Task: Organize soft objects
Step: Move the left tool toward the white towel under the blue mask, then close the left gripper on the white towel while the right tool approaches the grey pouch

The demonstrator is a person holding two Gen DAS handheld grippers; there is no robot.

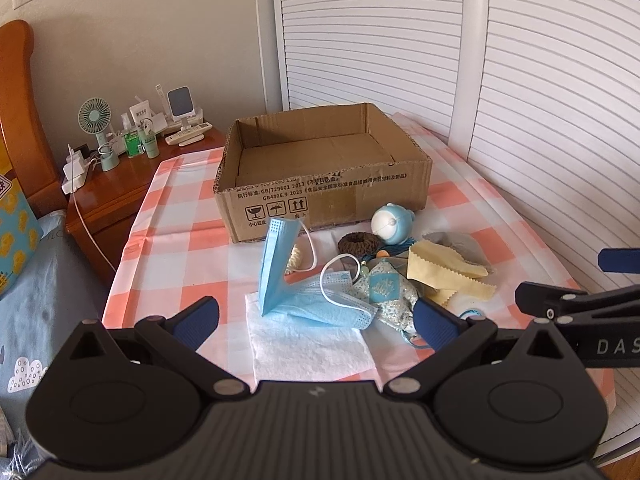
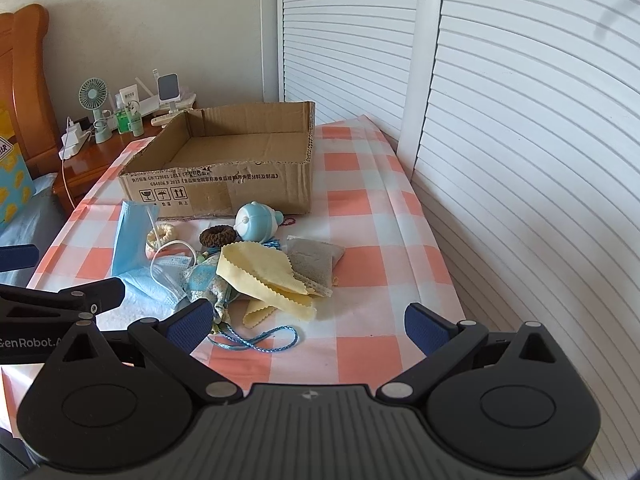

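At the far left a wooden nightstand (image 1: 120,184) is seen, with a small green fan (image 1: 96,120) standing on it. Next to it, a checked pink-and-white tablecloth (image 2: 360,264) is spread over the table, and an open cardboard box (image 1: 320,184) is set toward its far side, nothing being visible inside. In front of the box the soft objects are gathered in a loose heap: a blue face mask (image 1: 276,264) is propped partly upright at the left, with a second face mask (image 1: 340,308) lying flat at its foot on a white tissue (image 1: 312,348). A cream scrunchie (image 2: 162,236) and a brown scrunchie (image 2: 218,236) are placed just behind, and a round blue toy (image 2: 256,222) is set close to the box wall. Further right, a floral pouch (image 1: 384,292), a yellow cloth (image 2: 260,272) and a grey pouch (image 2: 316,260) are overlapped. The left gripper (image 1: 316,320) is held above the masks with its jaws wide apart, nothing between them. The right gripper (image 2: 308,324) is held over the near edge of the heap, jaws likewise spread and empty.
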